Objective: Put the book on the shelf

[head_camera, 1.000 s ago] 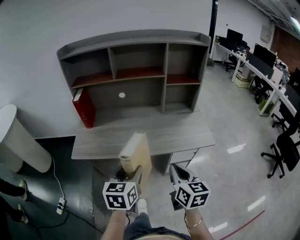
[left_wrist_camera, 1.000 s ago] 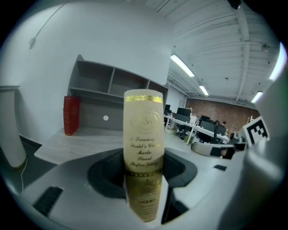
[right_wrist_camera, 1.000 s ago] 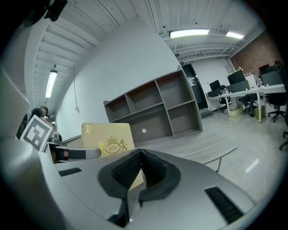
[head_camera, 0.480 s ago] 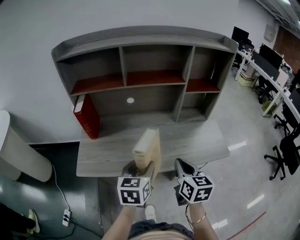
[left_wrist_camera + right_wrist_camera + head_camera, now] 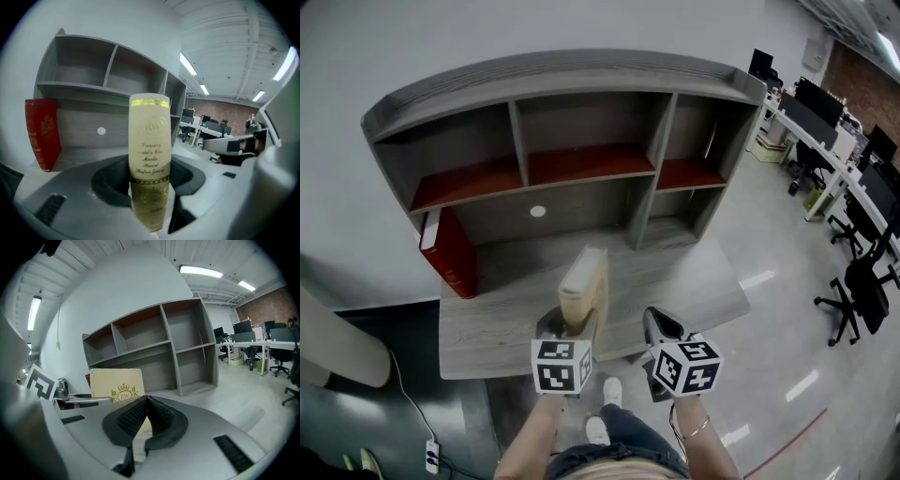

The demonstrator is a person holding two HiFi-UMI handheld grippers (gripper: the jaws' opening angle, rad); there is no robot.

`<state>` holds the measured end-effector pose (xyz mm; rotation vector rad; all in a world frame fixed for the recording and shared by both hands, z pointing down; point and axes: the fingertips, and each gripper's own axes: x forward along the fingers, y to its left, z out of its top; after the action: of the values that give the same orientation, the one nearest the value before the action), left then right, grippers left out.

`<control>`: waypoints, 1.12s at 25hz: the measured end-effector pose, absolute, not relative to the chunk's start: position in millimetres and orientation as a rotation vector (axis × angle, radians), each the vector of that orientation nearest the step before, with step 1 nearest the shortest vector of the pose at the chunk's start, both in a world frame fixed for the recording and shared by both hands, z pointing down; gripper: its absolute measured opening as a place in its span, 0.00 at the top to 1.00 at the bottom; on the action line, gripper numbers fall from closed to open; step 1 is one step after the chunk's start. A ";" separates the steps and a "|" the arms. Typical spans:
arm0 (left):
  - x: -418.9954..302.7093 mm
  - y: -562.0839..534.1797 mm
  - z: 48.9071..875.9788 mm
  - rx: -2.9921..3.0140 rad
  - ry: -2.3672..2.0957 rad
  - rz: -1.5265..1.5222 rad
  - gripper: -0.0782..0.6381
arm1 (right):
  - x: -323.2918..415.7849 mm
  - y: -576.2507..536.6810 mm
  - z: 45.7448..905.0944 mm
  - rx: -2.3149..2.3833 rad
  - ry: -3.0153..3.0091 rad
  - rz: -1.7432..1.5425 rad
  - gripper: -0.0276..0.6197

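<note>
A cream hardback book (image 5: 583,286) stands upright in my left gripper (image 5: 569,325), which is shut on its lower end, above the grey desk's (image 5: 497,319) front edge. In the left gripper view the book's gold-lettered spine (image 5: 150,150) fills the gap between the jaws. My right gripper (image 5: 659,328) hovers just right of it, shut and empty; its pads (image 5: 157,416) meet with the book's cover (image 5: 117,383) behind them. The grey shelf unit (image 5: 581,84) with red boards stands at the desk's back. A red book (image 5: 445,251) leans under its left compartment.
A row of office desks, monitors and black chairs (image 5: 853,291) runs along the right. A white rounded object (image 5: 328,333) stands left of the desk, with a power strip (image 5: 431,457) on the dark floor. The person's shoes (image 5: 605,412) show below the grippers.
The person has stepped closer to the desk, so the shelf looks larger and nearer. The held book has moved forward over the desk's front edge. Both grippers keep their grip state.
</note>
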<state>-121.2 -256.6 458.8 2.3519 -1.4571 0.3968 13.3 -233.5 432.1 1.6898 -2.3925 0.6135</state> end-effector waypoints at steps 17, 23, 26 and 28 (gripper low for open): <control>-92.0 -420.3 482.0 2.456 -1.435 0.403 0.59 | 20.5 -363.6 455.5 1.641 -2.352 0.621 0.94; -78.6 -462.7 493.5 2.477 -1.424 0.403 0.59 | 20.8 -396.0 470.3 1.607 -2.334 0.636 0.94; -71.2 -478.6 497.3 2.491 -1.410 0.405 0.59 | 24.3 -407.6 476.5 1.605 -2.323 0.648 0.94; -67.5 -486.4 498.7 2.507 -1.407 0.418 0.59 | 24.3 -413.2 480.6 1.595 -2.321 0.658 0.94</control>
<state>-67.5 -486.4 498.7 2.5074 -1.4073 0.4182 24.3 -413.2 480.6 1.5946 -2.3209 0.6583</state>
